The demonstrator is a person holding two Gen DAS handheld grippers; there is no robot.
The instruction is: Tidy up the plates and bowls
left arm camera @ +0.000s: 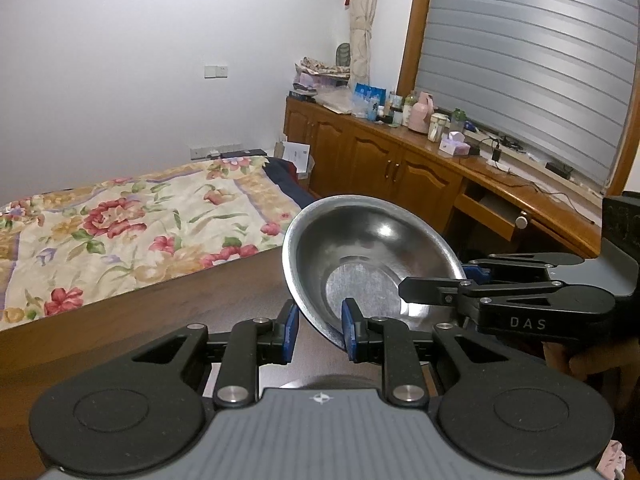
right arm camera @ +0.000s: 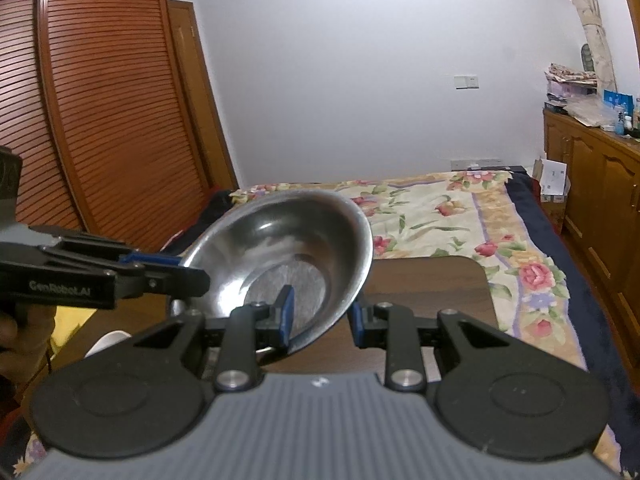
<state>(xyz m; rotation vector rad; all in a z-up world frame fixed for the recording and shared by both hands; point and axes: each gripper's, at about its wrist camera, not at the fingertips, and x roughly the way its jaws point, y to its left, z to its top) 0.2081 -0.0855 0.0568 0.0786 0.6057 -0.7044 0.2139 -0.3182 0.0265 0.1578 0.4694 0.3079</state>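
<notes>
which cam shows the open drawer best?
Left wrist. The open drawer shows there under the wooden counter, pulled out, white knob visible. Right wrist only catches the cabinet's far end; the drawer is out of frame.

Dark wooden table (right arm camera: 432, 288) — its visible top bare — beside the bed (right arm camera: 460, 216).
</notes>
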